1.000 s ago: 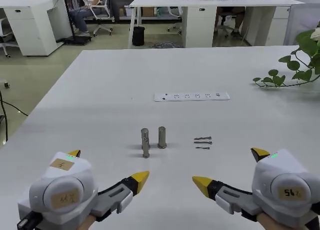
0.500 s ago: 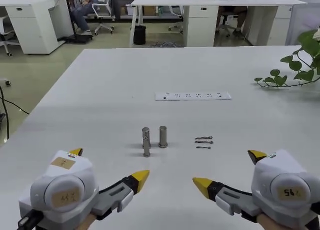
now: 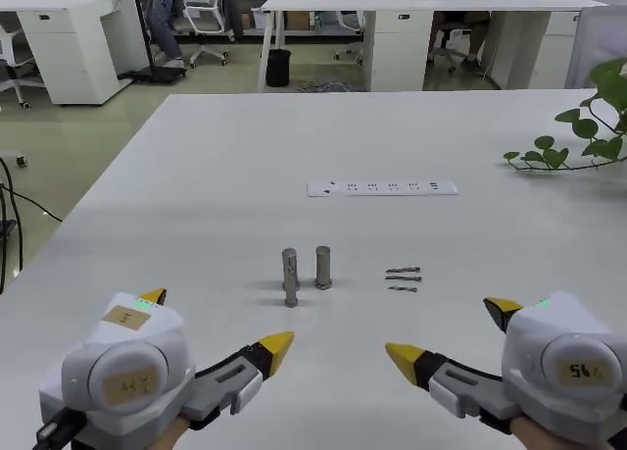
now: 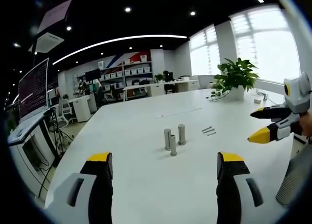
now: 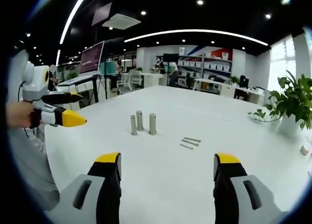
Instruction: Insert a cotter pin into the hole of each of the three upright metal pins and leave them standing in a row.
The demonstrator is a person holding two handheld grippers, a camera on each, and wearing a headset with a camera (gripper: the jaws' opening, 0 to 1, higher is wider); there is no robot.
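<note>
Over the last second the only real change is far back in the room, where a person (image 3: 165,14) who was seated now stands beside an office chair (image 3: 206,19). The three metal pins (image 3: 322,267) and both grippers keep their places.

The left gripper (image 3: 215,321) and right gripper (image 3: 451,329) hover over the near part of the table (image 3: 196,175), each with its jaws spread wide and nothing between them.

In the head view the nearest pin overlaps the one behind it. The two gripper views show all three standing apart in a tight cluster rather than a straight line. Three cotter pins (image 3: 402,278) lie flat just to their right, apart from them.

The left gripper view catches the right gripper at its right side. The right gripper view catches the left one at its left, with the hand (image 5: 19,114) holding it.

Bare tabletop lies between the grippers and the pins. A power strip (image 3: 382,187) sits well beyond them, and a plant (image 3: 588,126) trails in near the far right edge.
</note>
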